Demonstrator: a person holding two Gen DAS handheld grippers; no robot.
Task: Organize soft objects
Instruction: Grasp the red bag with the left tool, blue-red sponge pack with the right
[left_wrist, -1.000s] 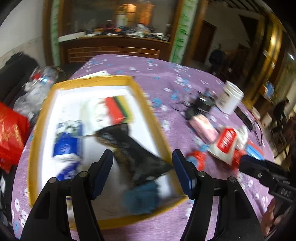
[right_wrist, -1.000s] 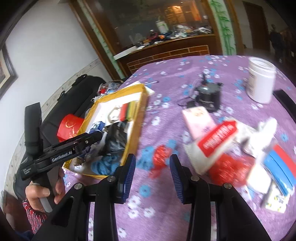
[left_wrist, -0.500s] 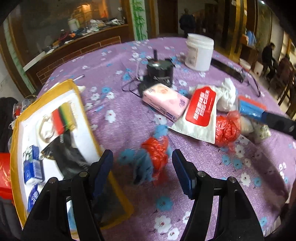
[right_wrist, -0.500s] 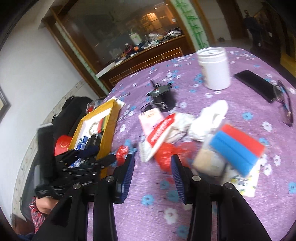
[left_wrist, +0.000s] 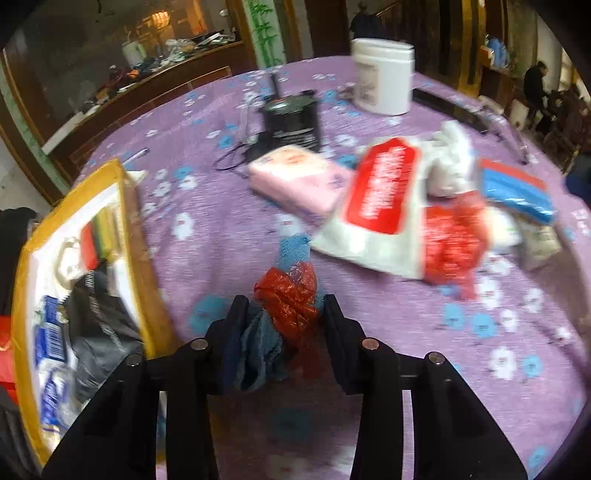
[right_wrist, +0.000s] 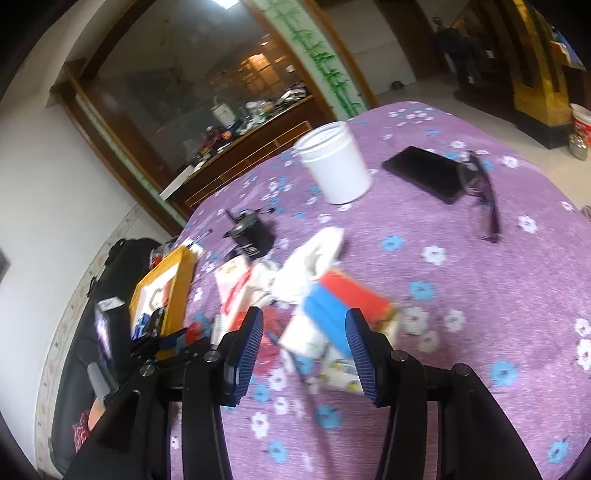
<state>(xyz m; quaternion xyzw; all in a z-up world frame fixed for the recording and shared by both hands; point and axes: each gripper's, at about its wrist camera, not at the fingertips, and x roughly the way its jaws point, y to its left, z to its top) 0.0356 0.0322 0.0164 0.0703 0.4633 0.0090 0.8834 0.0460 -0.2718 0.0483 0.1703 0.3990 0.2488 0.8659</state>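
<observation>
My left gripper (left_wrist: 284, 314) points down at the purple flowered tablecloth. Its jaws are closing, and a crumpled red plastic bag (left_wrist: 291, 295) and a blue cloth (left_wrist: 258, 350) fill the gap and touch both fingers. My right gripper (right_wrist: 304, 332) hovers over a blue-and-red sponge pack (right_wrist: 332, 306) that lies on small white packs. Its jaws are opening and grip nothing. A pink tissue pack (left_wrist: 299, 177), a white bag with a red label (left_wrist: 380, 188) and a second red bag (left_wrist: 450, 236) lie behind. The yellow-rimmed tray (left_wrist: 129, 236) at the left holds several soft items.
A white jar (right_wrist: 334, 170), a black phone (right_wrist: 424, 173) and purple glasses (right_wrist: 487, 199) sit at the far side of the table. A black device with a cord (left_wrist: 291, 122) stands behind the pink pack. A crumpled white bag (right_wrist: 314, 254) lies by the sponge pack.
My left gripper swung from over the tray to the red bag and blue cloth, came down on them, and its jaws narrowed. My right gripper moved right to the sponge pack, jaws widening.
</observation>
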